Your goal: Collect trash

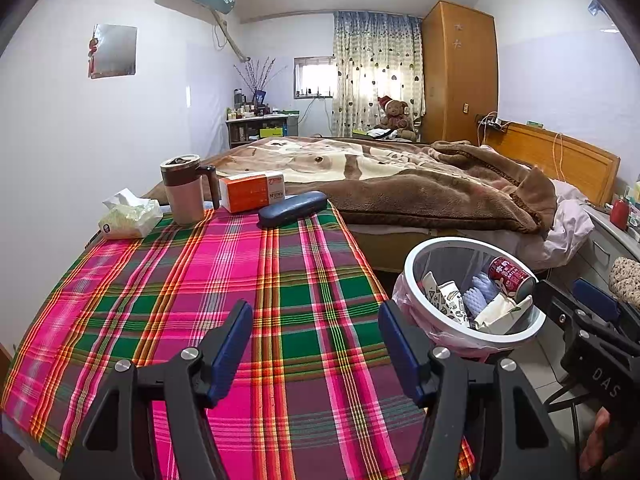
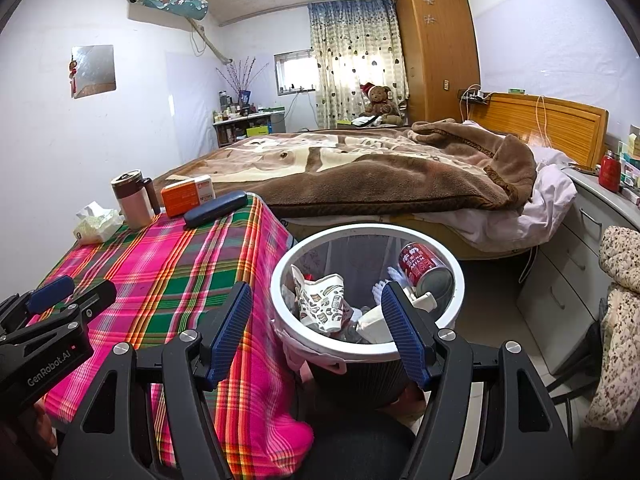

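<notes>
A white-rimmed trash bin (image 2: 280, 304) stands on the floor beside the plaid table. It holds a red can (image 2: 424, 270), a patterned paper cup (image 2: 320, 304) and other scraps. In the left wrist view the trash bin (image 1: 412, 280) sits to the right, with the red can (image 1: 510, 276) inside. My left gripper (image 1: 316, 344) hovers open over the plaid cloth with nothing between its fingers. My right gripper (image 2: 316, 336) hangs open just above the bin's near rim, empty. The left gripper (image 2: 60, 296) also shows at the left edge of the right wrist view.
On the table's far end stand a mug (image 1: 184, 190), an orange box (image 1: 252, 190), a dark glasses case (image 1: 292, 208) and a tissue pack (image 1: 128, 214). A bed with a brown blanket (image 1: 420, 184) lies behind. Drawers (image 2: 568, 264) stand at right.
</notes>
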A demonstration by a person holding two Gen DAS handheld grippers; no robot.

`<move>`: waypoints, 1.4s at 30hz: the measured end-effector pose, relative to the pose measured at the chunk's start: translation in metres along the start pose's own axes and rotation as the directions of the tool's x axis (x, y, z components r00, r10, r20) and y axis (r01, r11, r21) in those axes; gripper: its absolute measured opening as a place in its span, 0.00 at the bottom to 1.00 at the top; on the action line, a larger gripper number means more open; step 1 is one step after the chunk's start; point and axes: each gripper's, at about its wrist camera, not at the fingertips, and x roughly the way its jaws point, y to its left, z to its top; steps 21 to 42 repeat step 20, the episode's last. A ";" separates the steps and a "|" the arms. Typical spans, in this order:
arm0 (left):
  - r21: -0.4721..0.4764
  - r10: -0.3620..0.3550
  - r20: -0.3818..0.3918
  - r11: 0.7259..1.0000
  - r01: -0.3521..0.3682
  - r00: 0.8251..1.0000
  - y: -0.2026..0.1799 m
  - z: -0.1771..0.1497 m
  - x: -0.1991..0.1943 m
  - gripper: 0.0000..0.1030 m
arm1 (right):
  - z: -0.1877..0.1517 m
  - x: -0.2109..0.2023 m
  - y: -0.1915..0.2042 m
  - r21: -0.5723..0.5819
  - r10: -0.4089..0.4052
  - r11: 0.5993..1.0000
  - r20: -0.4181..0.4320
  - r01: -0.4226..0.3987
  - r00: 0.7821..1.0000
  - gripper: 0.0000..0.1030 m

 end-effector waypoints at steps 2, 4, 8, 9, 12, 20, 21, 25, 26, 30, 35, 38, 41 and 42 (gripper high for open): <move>0.000 0.000 -0.001 1.000 0.000 1.000 0.000 0.000 0.000 0.63 | 0.000 0.000 0.000 0.001 -0.001 1.000 -0.001 0.001 1.000 0.67; 0.001 -0.001 -0.001 1.000 0.001 1.000 0.000 0.000 0.000 0.63 | 0.000 0.000 0.000 0.002 0.000 1.000 -0.001 0.000 1.000 0.67; 0.002 -0.005 -0.003 1.000 0.005 1.000 0.000 -0.001 0.001 0.63 | 0.000 0.000 0.001 0.002 0.000 1.000 -0.002 0.000 1.000 0.67; 0.001 -0.004 -0.004 1.000 0.004 1.000 0.000 -0.001 0.001 0.63 | 0.000 0.000 0.001 0.001 -0.001 1.000 -0.002 0.001 1.000 0.67; 0.003 -0.008 -0.004 1.000 0.008 1.000 0.000 -0.002 0.001 0.63 | 0.000 0.001 0.001 0.001 0.000 1.000 -0.002 0.001 1.000 0.67; 0.007 -0.005 -0.005 1.000 0.005 1.000 -0.001 -0.003 0.002 0.63 | 0.000 0.001 0.001 0.001 -0.002 1.000 -0.002 0.002 1.000 0.67; 0.007 -0.005 -0.005 1.000 0.005 1.000 -0.001 -0.003 0.002 0.63 | 0.000 0.001 0.001 0.001 -0.002 1.000 -0.002 0.002 1.000 0.67; 0.007 -0.005 -0.005 1.000 0.005 1.000 -0.001 -0.003 0.002 0.63 | 0.000 0.001 0.001 0.001 -0.002 1.000 -0.002 0.002 1.000 0.67; 0.007 -0.005 -0.005 1.000 0.005 1.000 -0.001 -0.003 0.002 0.63 | 0.000 0.001 0.001 0.001 -0.002 1.000 -0.002 0.002 1.000 0.67; 0.007 -0.005 -0.005 1.000 0.005 1.000 -0.001 -0.003 0.002 0.63 | 0.000 0.001 0.001 0.001 -0.002 1.000 -0.002 0.002 1.000 0.67; 0.007 -0.005 -0.005 1.000 0.005 1.000 -0.001 -0.003 0.002 0.63 | 0.000 0.001 0.001 0.001 -0.002 1.000 -0.002 0.002 1.000 0.67; 0.007 -0.005 -0.005 1.000 0.005 1.000 -0.001 -0.003 0.002 0.63 | 0.000 0.001 0.001 0.001 -0.002 1.000 -0.002 0.002 1.000 0.67; 0.007 -0.005 -0.005 1.000 0.005 1.000 -0.001 -0.003 0.002 0.63 | 0.000 0.001 0.001 0.001 -0.002 1.000 -0.002 0.002 1.000 0.67; 0.007 -0.005 -0.005 1.000 0.005 1.000 -0.001 -0.003 0.002 0.63 | 0.000 0.001 0.001 0.001 -0.002 1.000 -0.002 0.002 1.000 0.67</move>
